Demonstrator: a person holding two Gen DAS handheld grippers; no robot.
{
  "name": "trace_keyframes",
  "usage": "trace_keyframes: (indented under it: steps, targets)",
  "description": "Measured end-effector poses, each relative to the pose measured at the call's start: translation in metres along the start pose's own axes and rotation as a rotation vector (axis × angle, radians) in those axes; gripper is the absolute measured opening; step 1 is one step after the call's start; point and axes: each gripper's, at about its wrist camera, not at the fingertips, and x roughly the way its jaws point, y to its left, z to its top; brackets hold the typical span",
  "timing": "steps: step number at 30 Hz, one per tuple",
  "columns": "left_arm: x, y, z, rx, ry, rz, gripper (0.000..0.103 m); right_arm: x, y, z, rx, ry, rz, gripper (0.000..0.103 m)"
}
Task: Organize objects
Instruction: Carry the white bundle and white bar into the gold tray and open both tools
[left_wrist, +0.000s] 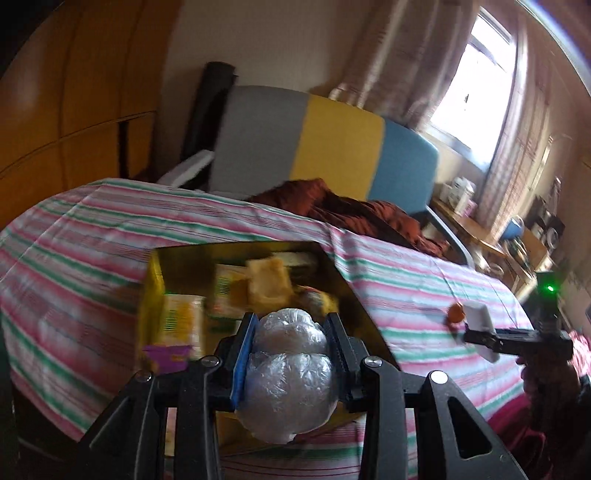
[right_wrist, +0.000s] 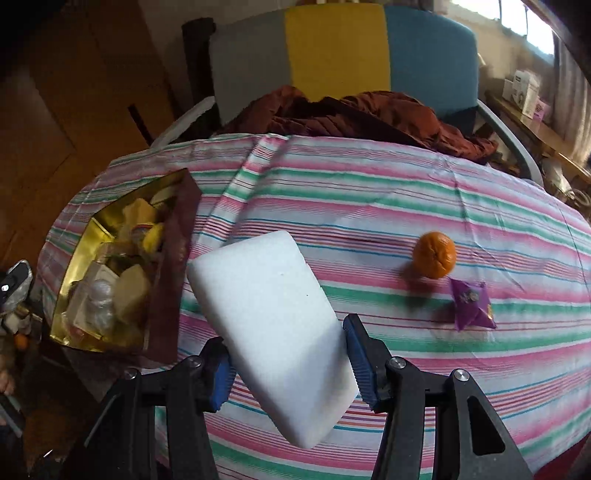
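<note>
A bedroom-like room, daylight coming in from one side.

A table under a pink, green and white striped cloth (right_wrist: 369, 192) fills the middle. Behind it stands a chair with a backrest (left_wrist: 325, 144) in grey, yellow and blue panels, a rust-brown garment (right_wrist: 354, 110) heaped on its seat. Orange-brown wooden cabinet doors (left_wrist: 74, 92) line the wall beside a cream wall (left_wrist: 266, 40). A bright window (left_wrist: 476, 81) with pale patterned curtains (left_wrist: 388, 59) throws light in, and beneath it a low wooden side table (left_wrist: 476, 229) holds boxes and small clutter, too blurred to name.
</note>
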Motion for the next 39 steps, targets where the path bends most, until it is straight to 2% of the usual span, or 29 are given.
trace_keyframes:
  steps: [7,13,24,29,31,34,39]
  targets:
    - [-0.005,0.058,0.0,-0.123,-0.008,0.079,0.037,0.008,0.097,0.017,-0.143,-0.021,0.154,0.054]
    - [0.0,0.076,0.001,-0.172,0.008,0.057,0.037,0.03,0.151,0.034,-0.205,-0.004,0.228,0.054]
    - [0.035,0.066,0.031,-0.168,0.019,-0.033,0.037,0.063,0.185,0.068,-0.196,0.019,0.243,0.054]
    - [0.069,0.071,0.045,-0.216,0.072,-0.062,0.06,0.079,0.196,0.084,-0.192,0.016,0.228,0.061]
    - [0.075,0.077,0.044,-0.255,0.089,-0.055,0.061,0.084,0.198,0.087,-0.181,0.018,0.23,0.074]
    - [0.074,0.084,0.035,-0.283,0.1,-0.033,0.061,0.087,0.197,0.085,-0.169,0.022,0.244,0.075]
    - [0.06,0.088,0.015,-0.262,0.1,0.03,0.061,0.086,0.192,0.073,-0.149,0.025,0.244,0.079]
